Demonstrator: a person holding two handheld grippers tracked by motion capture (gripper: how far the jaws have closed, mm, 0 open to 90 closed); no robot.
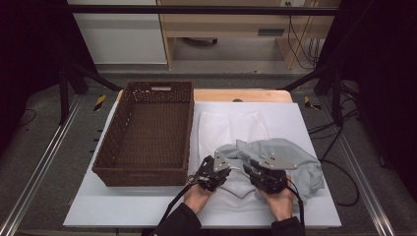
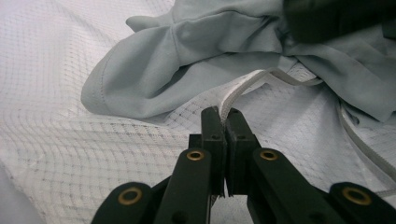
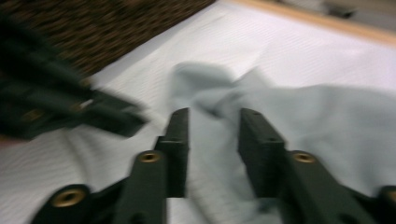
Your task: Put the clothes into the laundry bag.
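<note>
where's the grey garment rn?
High view: grey garment lies crumpled on the white towel, right of the brown basket, under the right gripper.

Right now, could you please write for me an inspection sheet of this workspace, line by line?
Surface: white board on a wooden table, partly covered by white mesh cloth.
Job's things: crumpled grey-blue fabric garment lying on the mesh cloth; thin white strap.
Clutter: empty brown woven basket at the board's left side.
Grippers: left gripper shut on the white strap; right gripper open, its jaws apart over the garment, picture blurred.
Cables: black cable trailing from the left gripper; more cables on the floor at right.
Surroundings: dark frame bars, grey floor, light wooden furniture behind.
</note>
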